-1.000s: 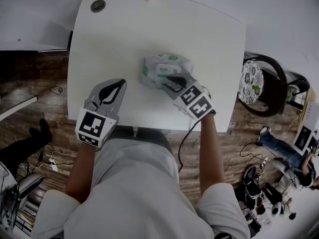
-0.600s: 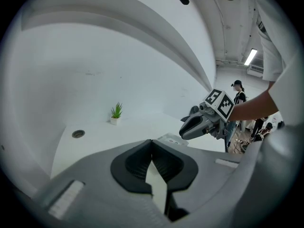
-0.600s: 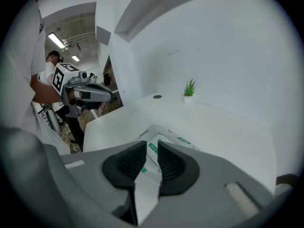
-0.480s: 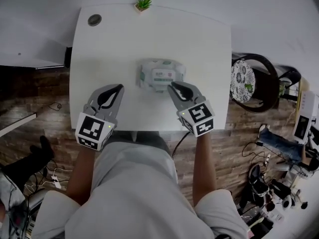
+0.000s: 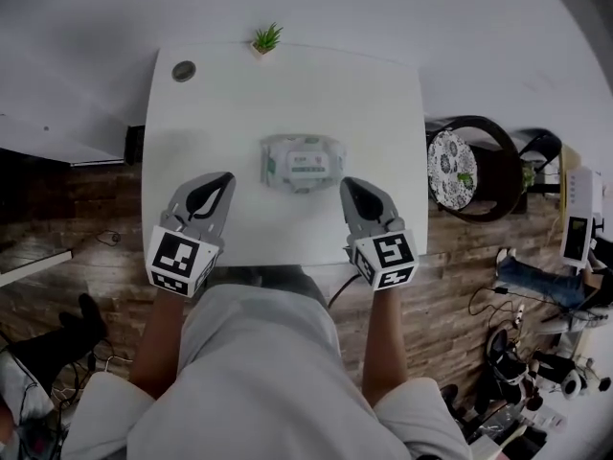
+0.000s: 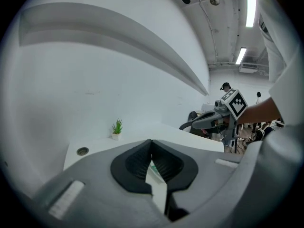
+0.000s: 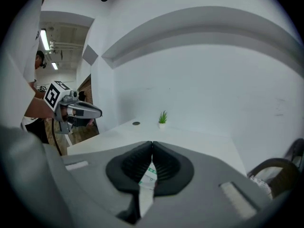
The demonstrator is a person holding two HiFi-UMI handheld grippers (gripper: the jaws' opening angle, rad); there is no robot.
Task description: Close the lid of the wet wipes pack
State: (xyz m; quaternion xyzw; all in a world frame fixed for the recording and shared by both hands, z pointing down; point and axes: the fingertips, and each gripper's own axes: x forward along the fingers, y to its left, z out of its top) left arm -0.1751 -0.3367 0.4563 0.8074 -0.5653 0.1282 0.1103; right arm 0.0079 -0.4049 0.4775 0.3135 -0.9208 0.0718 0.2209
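The right hand-held gripper [image 5: 352, 182] is held over the near edge of the bench [image 5: 287, 94], its jaws pressed together with nothing between them. The left hand-held gripper [image 5: 222, 176] is likewise closed and empty, over the near-left part of the bench. The wipes pack [image 5: 302, 161] is seen lying flat at the bench's middle, just beyond the two and touched by neither. A plant [image 5: 266, 38] is set at the far edge, and a grommet [image 5: 183, 71] near the far-left corner.
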